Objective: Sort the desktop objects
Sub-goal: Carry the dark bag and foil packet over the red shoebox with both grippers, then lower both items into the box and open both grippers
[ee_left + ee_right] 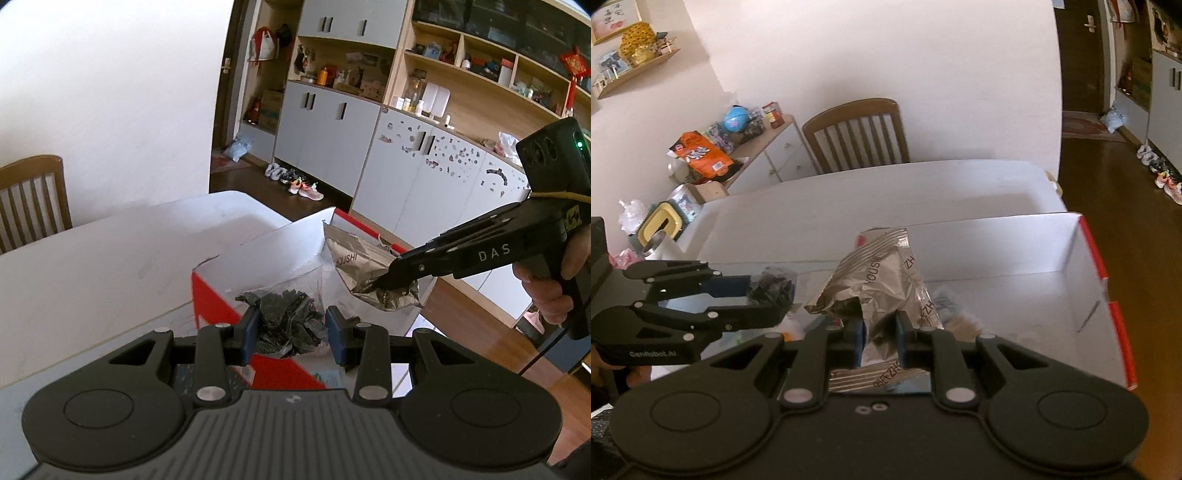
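White and wide, the table point(92, 266) carries a red-and-white cardboard box point(210, 295) at its near corner, with a wooden chair point(857, 136) against the wall behind. My left hand-held gripper point(291, 328) hangs over the box, its blue pads clamped on a crumpled black plastic bag point(288, 317). My right hand-held gripper point(879, 332) is pinched shut on a creased silver foil packet point(879, 280), held above the box's open top, just beside the black bag. Grey cabinets point(325, 129) and open shelves line the far wall, shoes point(295, 181) on the floor below.
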